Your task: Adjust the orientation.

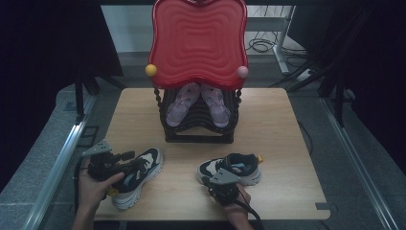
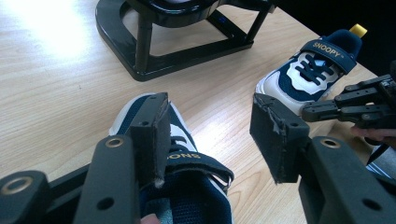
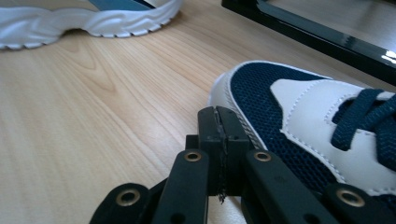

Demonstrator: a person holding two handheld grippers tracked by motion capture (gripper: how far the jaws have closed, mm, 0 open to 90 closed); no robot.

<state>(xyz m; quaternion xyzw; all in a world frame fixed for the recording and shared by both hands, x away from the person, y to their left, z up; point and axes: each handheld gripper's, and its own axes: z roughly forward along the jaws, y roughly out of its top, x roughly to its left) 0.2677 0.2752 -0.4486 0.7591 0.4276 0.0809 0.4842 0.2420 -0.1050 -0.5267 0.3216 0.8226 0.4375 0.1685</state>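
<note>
Gripping nothing between its pads, the left tool [image 2: 208, 135] stands with jaws apart over the left shoe [image 2: 182, 186]. One jaw sits at the shoe's tongue and strap, the other hangs over bare worktop [image 2: 56, 88] beside it; whether the first jaw touches the shoe I cannot tell. In the high view the left tool [image 1: 128, 155] lies across the heel end of that shoe [image 1: 139, 175], with the person's left hand [image 1: 95, 184] under it at the near left of the worktop.

The right tool [image 3: 219, 135] has its jaws pressed together with nothing between them. Its tip lies just beside the toe of the right shoe [image 3: 299, 121], very near the white rim; contact cannot be told. In the high view the right tool [image 1: 214, 181] sits at the near side of that shoe [image 1: 232, 168], held by the right hand [image 1: 237, 201].

Both shoes are trainers in navy mesh with white panels, thick white soles and dark laces. The right shoe [image 2: 310, 70] carries a navy strap reading SNOOPY and a yellow tab at the heel. The left shoe points toward the rack, tilted on its side edge; the right one stands upright on its sole.

Behind them a black rack [image 1: 198, 124] holds a pair of lilac sandals [image 1: 198, 103], under a red tray [image 1: 198, 43] standing on edge.
</note>
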